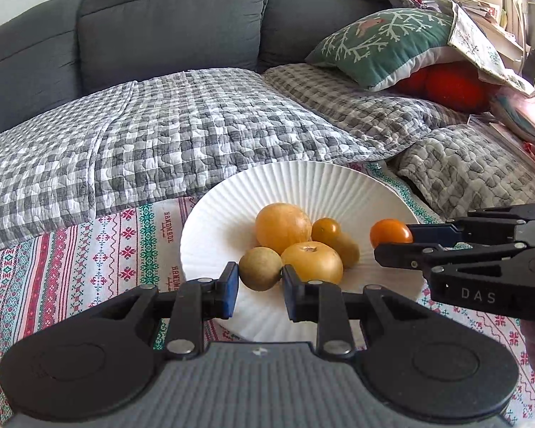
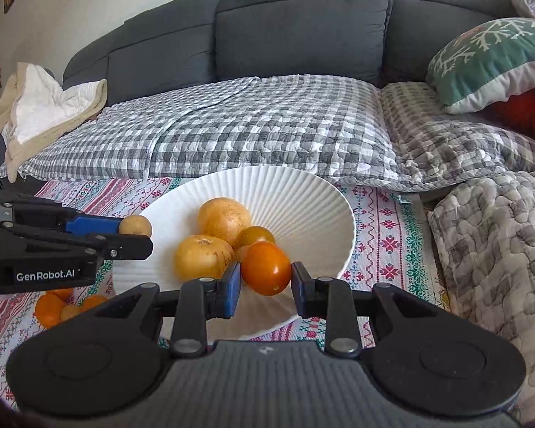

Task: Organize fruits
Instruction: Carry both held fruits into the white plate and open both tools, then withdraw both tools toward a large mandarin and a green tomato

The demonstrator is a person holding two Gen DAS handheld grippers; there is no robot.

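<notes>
1. Nearest the left wrist camera, the left gripper (image 1: 260, 281) stood level over the near rim of the white plate (image 1: 303, 182), its fingers set narrowly on either side of a small round brownish fruit (image 1: 260, 273); they looked closed on it, and the right wrist view showed the same fruit pinched at the fingertips above the plate's left rim.
2. Nearest the right wrist camera, the right gripper (image 2: 265, 280) held an orange tomato-like fruit (image 2: 266, 268) between its blue pads, one pad touching each side, just above the plate's near inside wall.
3. That orange fruit was slightly oval, its long axis running roughly across the fingers and tilted; the brownish one was nearly round, so its heading hardly mattered.
4. The two grippers faced the plate from opposite rims, each carrying one fruit, neither nearer the middle than the other.
5. Four fruits lay bunched in the plate's centre: two large yellow-orange ones (image 1: 283, 228), a small orange one and a brownish one behind them.
6. More small orange fruits (image 2: 50, 308) lay on the patterned cloth (image 1: 71, 249) off the plate's left edge.
7. Judging from this, each coming release turned on finding bare plate beside the central heap.
</notes>
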